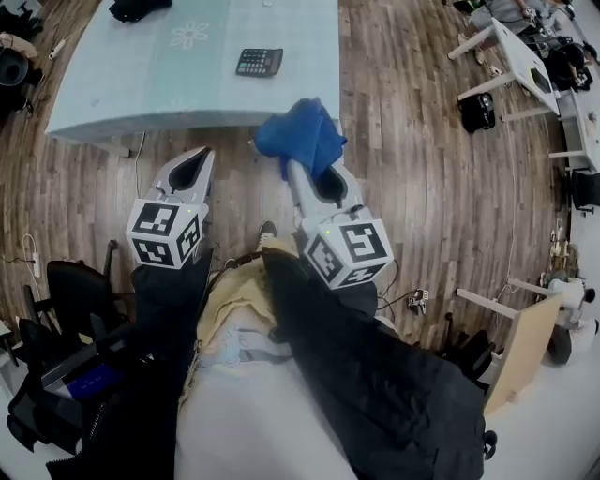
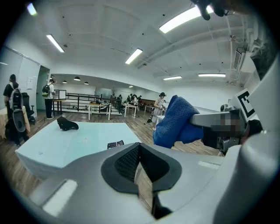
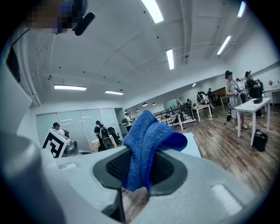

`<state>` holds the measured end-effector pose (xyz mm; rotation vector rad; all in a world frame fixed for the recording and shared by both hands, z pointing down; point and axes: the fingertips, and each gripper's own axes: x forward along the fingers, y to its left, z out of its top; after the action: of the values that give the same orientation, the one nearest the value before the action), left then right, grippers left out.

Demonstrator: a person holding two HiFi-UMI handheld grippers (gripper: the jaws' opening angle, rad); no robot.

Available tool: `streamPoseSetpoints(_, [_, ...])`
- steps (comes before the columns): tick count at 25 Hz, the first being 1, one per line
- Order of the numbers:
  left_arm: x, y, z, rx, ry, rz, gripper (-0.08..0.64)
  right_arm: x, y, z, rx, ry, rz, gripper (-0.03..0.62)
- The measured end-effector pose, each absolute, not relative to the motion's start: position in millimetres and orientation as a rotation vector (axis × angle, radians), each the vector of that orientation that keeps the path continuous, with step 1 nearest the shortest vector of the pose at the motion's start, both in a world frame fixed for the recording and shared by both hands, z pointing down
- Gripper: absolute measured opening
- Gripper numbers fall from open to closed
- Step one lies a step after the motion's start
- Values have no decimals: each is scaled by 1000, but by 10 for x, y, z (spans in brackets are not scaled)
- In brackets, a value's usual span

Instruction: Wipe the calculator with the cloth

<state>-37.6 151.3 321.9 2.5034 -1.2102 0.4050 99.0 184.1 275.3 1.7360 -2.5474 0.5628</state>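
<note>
The left pale grey plastic gripper (image 1: 192, 167) and the right pale grey plastic gripper (image 1: 309, 176) have smooth, rounded shells. Their fingers (image 2: 127, 162) are lined with black meshed pads. Each bears a white cube printed with black square markers, the left cube (image 1: 167, 232) and the right cube (image 1: 347, 253). The person wears black jacket sleeves (image 1: 375, 375) and a pale yellow top (image 1: 239, 291).

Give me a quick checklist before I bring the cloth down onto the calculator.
1. Blue cloth clamped in right gripper: ok.
2. Left gripper empty, jaws together: ok.
3. Calculator uncovered, lying flat on the table: ok.
4. Cloth above the calculator: not ok; both grippers hang over the wooden floor, short of the table edge.
5. Black object apart from the calculator: ok.
6. Where the calculator is dirty: cannot tell, too small.
</note>
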Motion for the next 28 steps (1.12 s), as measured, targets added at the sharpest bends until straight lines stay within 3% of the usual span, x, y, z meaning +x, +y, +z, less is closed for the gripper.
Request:
streamPoseSetpoints(13, [201, 1102, 3310, 2492, -1191, 418, 0, 1510, 1432, 2938, 1671, -2540, 625, 101])
streamPoseSetpoints(28, [157, 120, 3493, 2506, -1078, 374, 0, 1406, 619, 3174, 1726, -2426, 666, 103])
